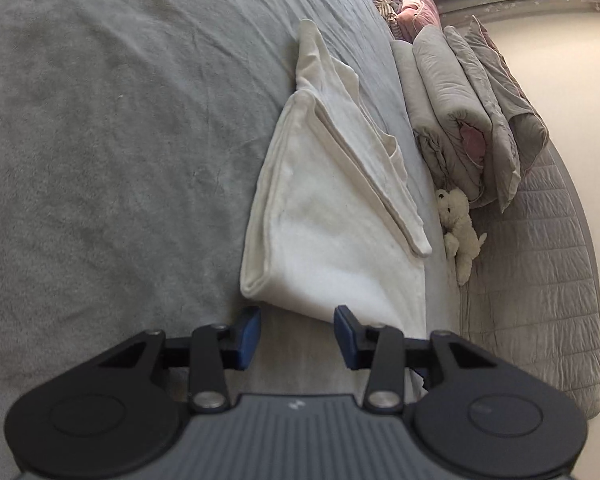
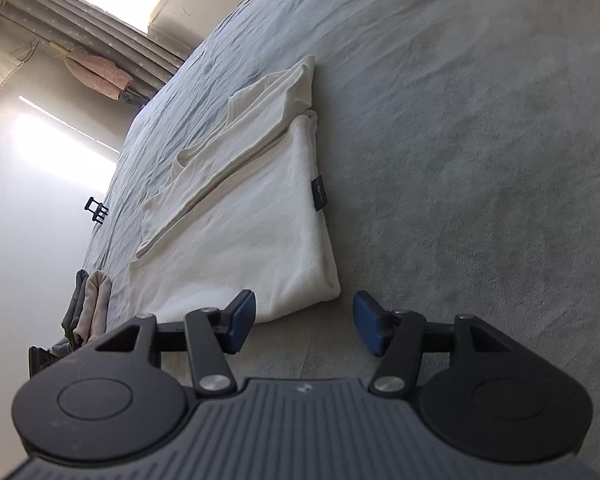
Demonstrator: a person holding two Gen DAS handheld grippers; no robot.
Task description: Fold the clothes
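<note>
A cream-white garment (image 1: 332, 216) lies partly folded on the grey bed cover (image 1: 100, 140), its body doubled flat and a sleeve laid as a long strip over it; a small dark label (image 2: 319, 194) sticks out of one edge. Its near folded corner sits just beyond the left gripper (image 1: 296, 334), whose jaws are released and empty. The right gripper (image 2: 304, 326), also released and empty, hangs just short of the garment's other near corner.
</note>
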